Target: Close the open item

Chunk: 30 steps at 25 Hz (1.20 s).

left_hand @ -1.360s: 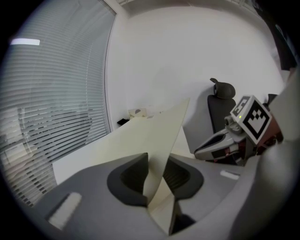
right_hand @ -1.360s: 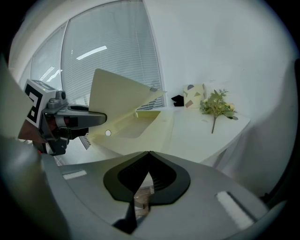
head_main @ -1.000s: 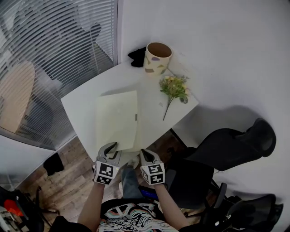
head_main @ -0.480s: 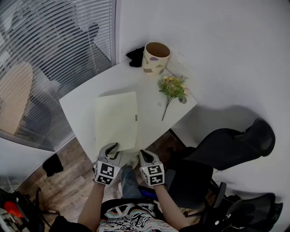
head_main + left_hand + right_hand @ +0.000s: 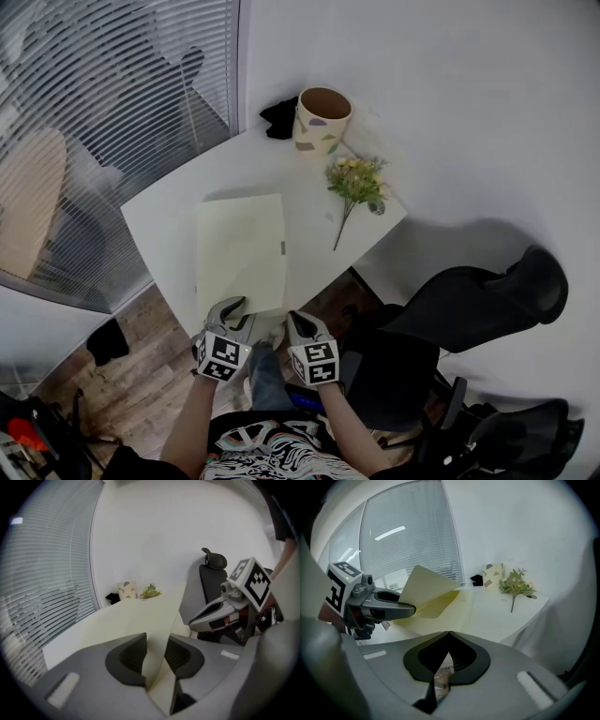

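A pale yellow folder (image 5: 241, 248) lies on the white table (image 5: 169, 220), its near end over the front edge. My left gripper (image 5: 232, 305) is at the folder's near corner. In the left gripper view the raised cover (image 5: 136, 620) runs between the jaws of that gripper (image 5: 157, 648). Those jaws have just been opening and a gap shows beside the sheet. From the right gripper view the cover (image 5: 426, 590) slants up off the left gripper's tip (image 5: 410, 609). My right gripper (image 5: 295, 319) hangs just off the table edge, its jaws (image 5: 449, 633) shut on nothing.
At the table's far end stand a patterned cup (image 5: 323, 120), a black cloth (image 5: 279, 117) and a sprig of flowers (image 5: 356, 178). A black office chair (image 5: 469, 309) is at the right. Window blinds (image 5: 94, 112) fill the left. Wooden floor (image 5: 141, 375) lies below.
The folder's far edge sits a little lower in the head view than a second ago. The left gripper has shifted slightly. The right gripper has stayed put.
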Each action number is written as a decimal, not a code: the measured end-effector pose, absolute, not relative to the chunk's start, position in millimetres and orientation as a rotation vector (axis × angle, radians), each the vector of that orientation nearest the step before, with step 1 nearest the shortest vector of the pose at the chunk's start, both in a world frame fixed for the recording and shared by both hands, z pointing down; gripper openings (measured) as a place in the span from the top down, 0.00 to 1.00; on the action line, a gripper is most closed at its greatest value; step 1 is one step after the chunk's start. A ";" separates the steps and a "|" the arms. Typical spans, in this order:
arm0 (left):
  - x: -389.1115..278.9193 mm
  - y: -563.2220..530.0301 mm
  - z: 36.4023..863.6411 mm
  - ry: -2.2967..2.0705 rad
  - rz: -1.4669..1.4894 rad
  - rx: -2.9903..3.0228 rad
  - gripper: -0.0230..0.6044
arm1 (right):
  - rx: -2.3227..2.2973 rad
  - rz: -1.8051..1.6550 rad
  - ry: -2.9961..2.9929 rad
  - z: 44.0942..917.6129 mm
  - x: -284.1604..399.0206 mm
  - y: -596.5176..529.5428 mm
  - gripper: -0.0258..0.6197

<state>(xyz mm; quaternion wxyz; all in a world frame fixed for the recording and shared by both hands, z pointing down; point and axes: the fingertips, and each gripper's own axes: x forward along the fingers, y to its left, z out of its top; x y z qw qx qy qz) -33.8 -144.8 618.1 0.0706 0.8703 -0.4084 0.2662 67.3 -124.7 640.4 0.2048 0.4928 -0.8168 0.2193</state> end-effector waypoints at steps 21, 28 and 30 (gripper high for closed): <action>-19.7 -145.9 647.3 -1.126 1.039 2.543 0.69 | 1.368 0.621 -2.278 642.8 69.3 -126.9 0.96; -19.8 -144.9 646.4 -1.119 1.044 2.538 0.69 | 1.362 0.621 -2.284 642.0 69.3 -125.6 0.96; -21.3 -145.4 645.9 -1.115 1.039 2.537 0.69 | 1.356 0.618 -2.287 641.7 68.0 -125.8 0.96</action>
